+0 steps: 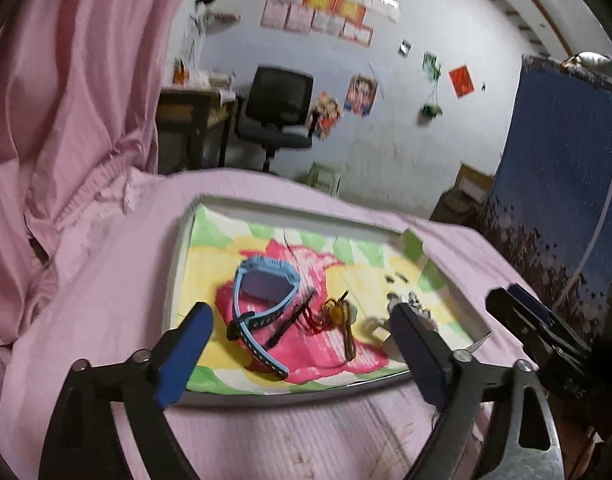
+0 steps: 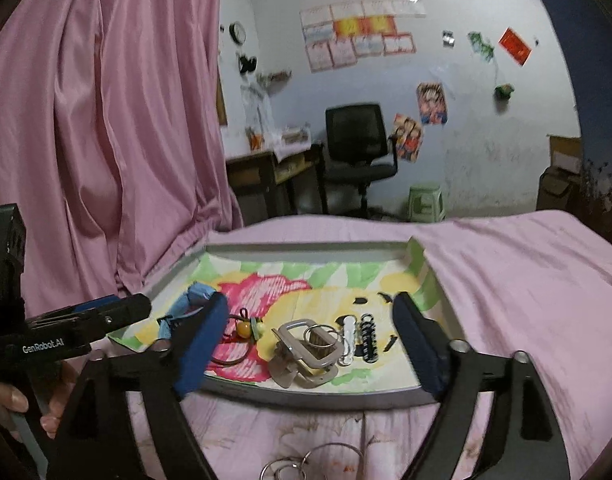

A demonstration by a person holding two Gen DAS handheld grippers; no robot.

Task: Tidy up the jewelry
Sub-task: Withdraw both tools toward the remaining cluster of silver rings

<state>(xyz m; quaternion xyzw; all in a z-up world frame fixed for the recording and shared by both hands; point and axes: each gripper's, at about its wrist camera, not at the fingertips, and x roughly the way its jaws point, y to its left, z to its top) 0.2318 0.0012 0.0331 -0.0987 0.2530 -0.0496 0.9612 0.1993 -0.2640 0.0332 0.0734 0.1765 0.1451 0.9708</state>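
Loose rings (image 2: 312,466) lie on the sheet nearest the right gripper (image 2: 310,344), outside the tray (image 2: 306,394). Both grippers, left (image 1: 302,344) too, hang spread and empty. Reaching in, a finger could snag the cord (image 1: 338,320) beside the watch (image 1: 262,308).

Left gripper (image 1: 300,330) and right gripper (image 2: 312,318) side by side, fingers (image 1: 194,332) spread, empty.

1. The tray (image 1: 186,248) has a pale rim; its lining shows a pink flower on yellow with green and white checks.
2. The watch (image 1: 262,300) is light blue with a dark strap.
3. The bedsheet (image 2: 526,280) and the curtain (image 2: 106,100) are pink.
4. The fingers (image 2: 202,344) carry blue pads on black frames.
5. The bead charm (image 2: 246,328) is amber with red cord.
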